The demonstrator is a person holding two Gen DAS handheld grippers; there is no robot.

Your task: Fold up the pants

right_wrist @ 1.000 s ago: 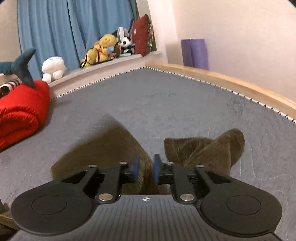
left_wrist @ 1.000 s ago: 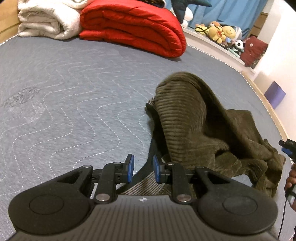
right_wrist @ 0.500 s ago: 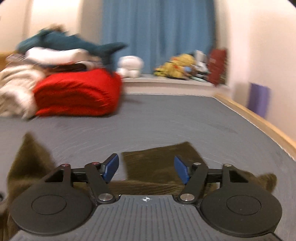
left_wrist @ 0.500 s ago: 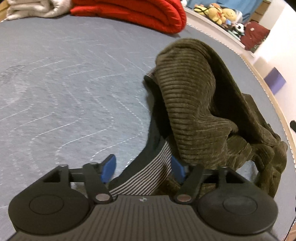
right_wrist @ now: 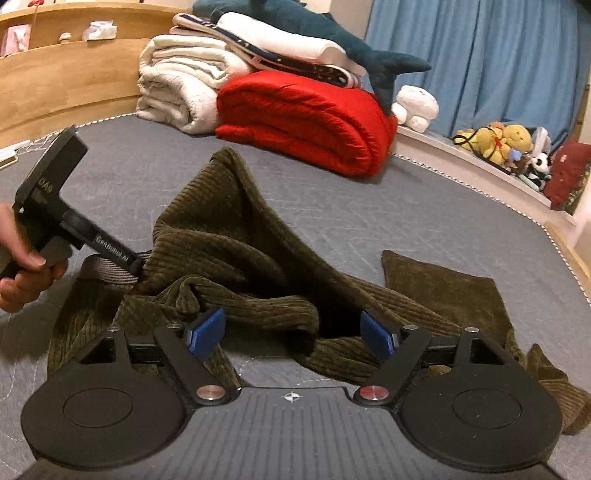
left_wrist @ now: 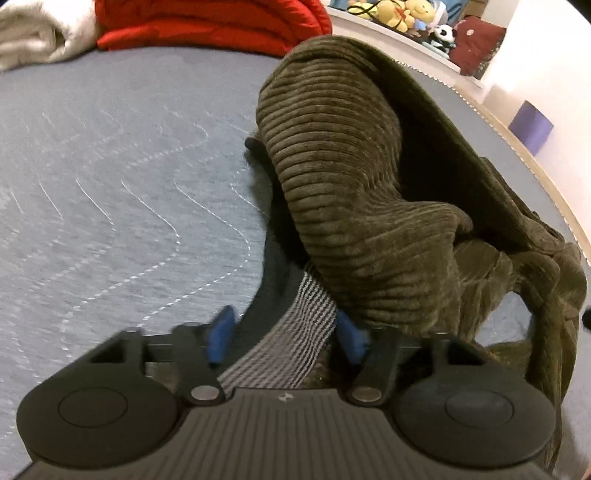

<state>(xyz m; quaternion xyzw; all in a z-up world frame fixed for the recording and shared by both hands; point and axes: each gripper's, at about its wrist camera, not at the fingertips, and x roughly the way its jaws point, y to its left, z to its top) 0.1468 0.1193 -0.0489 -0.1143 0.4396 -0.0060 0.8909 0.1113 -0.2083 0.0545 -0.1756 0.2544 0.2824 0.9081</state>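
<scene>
The left wrist view rides low over the grey quilted mattress [left_wrist: 110, 192], looking along the left gripper [left_wrist: 284, 334] with its jaws spread, very near the heaped olive corduroy pants [left_wrist: 354, 206], which fill the frame's middle and right. Beyond the pants it faces the red folded duvet [left_wrist: 207, 26] and the ledge of plush toys [left_wrist: 399, 18].

The right wrist view sits a little farther from the pants [right_wrist: 229, 236], looking across them past the right gripper [right_wrist: 291, 334], jaws spread, toward the duvet [right_wrist: 303, 122], the blue curtain [right_wrist: 480, 62] and the wooden headboard [right_wrist: 66, 81].

Both views share the pants, duvet, mattress [right_wrist: 406, 214] and toys [right_wrist: 502, 144]. The right view also catches the left gripper [right_wrist: 125, 264] from the side, at the pants' near-left edge.
</scene>
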